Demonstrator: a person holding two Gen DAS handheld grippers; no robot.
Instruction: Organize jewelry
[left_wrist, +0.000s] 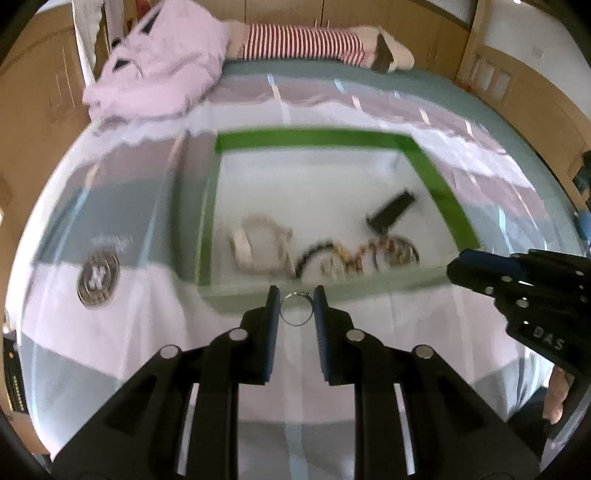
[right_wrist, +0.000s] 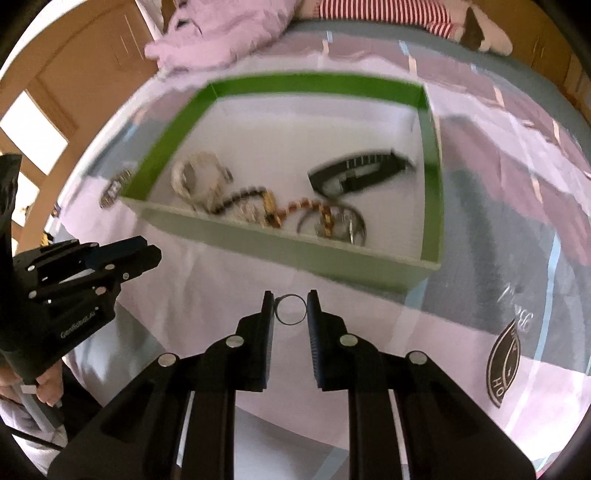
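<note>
Between the left gripper's (left_wrist: 295, 308) pads a silver ring (left_wrist: 296, 309) is sitting pinched; the right gripper (right_wrist: 290, 309) is likewise clamping a second ring (right_wrist: 291, 309). Beyond both lies the green box (right_wrist: 288, 242) holding tangled jewelry (right_wrist: 273, 210).

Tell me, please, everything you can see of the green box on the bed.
The green box is a shallow, open, lidless rectangle, apparently cardboard, with bright green inner walls, paler outer walls and a white floor. It lies flat on the bedspread. Inside, heaped near the front wall, lie tangled bracelets, a pale watch and a black clip. Nothing grips the box.
</note>
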